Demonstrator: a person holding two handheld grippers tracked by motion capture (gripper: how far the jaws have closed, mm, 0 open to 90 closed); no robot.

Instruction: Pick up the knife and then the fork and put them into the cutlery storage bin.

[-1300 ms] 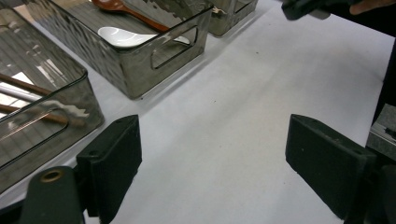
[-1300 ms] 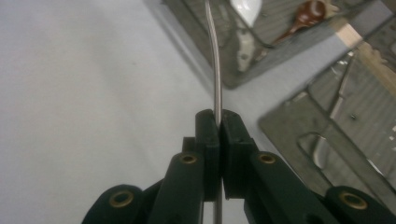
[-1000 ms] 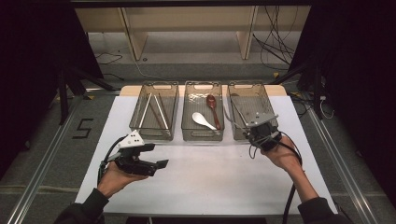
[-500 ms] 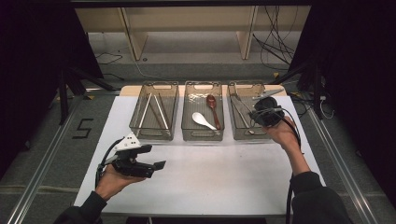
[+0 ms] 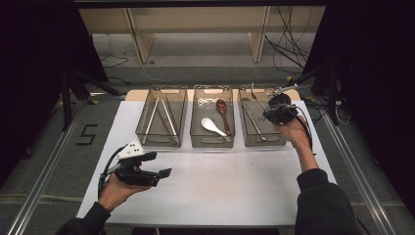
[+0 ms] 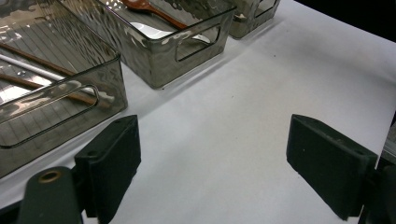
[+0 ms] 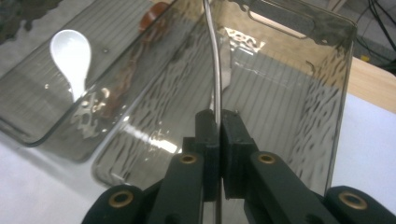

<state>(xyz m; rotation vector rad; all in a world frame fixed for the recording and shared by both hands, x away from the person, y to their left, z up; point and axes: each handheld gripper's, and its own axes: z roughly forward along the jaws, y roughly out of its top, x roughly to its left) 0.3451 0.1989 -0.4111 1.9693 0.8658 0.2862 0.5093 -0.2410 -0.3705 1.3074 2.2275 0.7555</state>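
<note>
Three clear smoky bins stand in a row at the far side of the white table. My right gripper hangs over the right bin. It is shut on the thin handle of a metal utensil, which runs forward from the jaws across that bin. My left gripper rests low at the near left. Its jaws stand wide open over bare table, with nothing between them.
Chopsticks lie in the left bin. A white spoon and a brown spoon share the middle bin. Another metal utensil lies in the right bin. Cables trail over the floor beyond the table.
My right gripper has moved away from the person, from the right bin's near end to farther over that bin, still shut on the utensil. The left gripper has stayed put.
</note>
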